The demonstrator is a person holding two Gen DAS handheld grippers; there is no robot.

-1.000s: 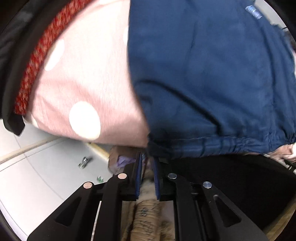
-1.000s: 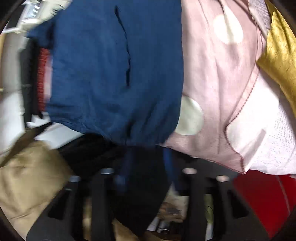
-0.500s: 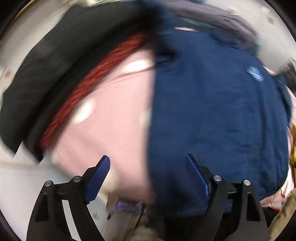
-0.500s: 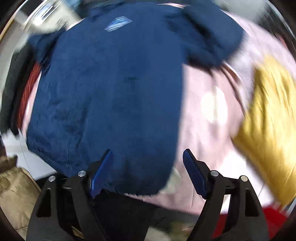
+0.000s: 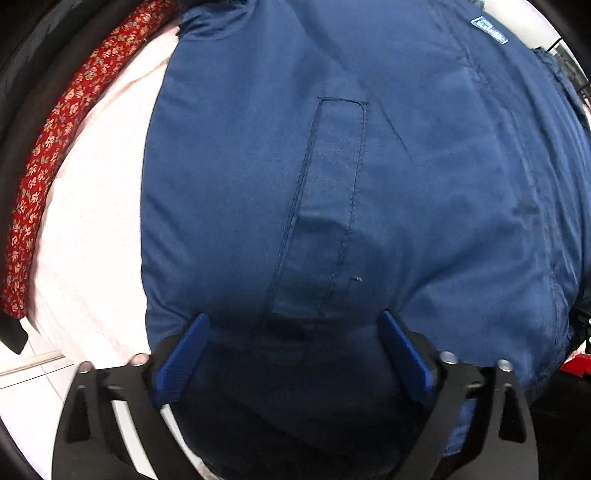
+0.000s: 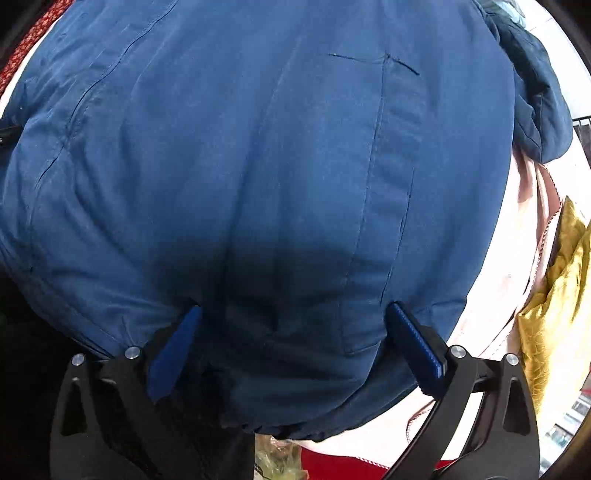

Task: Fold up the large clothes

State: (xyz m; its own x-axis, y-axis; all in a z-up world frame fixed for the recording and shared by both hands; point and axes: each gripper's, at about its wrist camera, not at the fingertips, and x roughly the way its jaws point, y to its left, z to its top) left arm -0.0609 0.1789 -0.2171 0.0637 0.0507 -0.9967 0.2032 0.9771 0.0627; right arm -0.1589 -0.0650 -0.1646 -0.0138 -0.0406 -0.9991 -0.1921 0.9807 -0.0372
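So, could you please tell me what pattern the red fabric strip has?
The red strip has a small floral print, clearest in the left wrist view.

No readable text, numbers or brand names are being shown in either view. A small pale blue label (image 5: 489, 32) is being seen sewn on the blue jacket (image 5: 332, 184) near the top right, but its markings are too small to be made out.

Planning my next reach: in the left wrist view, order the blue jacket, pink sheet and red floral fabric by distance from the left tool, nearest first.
1. Blue jacket: directly at the left tool, between its open fingers.
2. Pink sheet: left of the jacket, under it.
3. Red floral fabric: far left edge, beyond the sheet.
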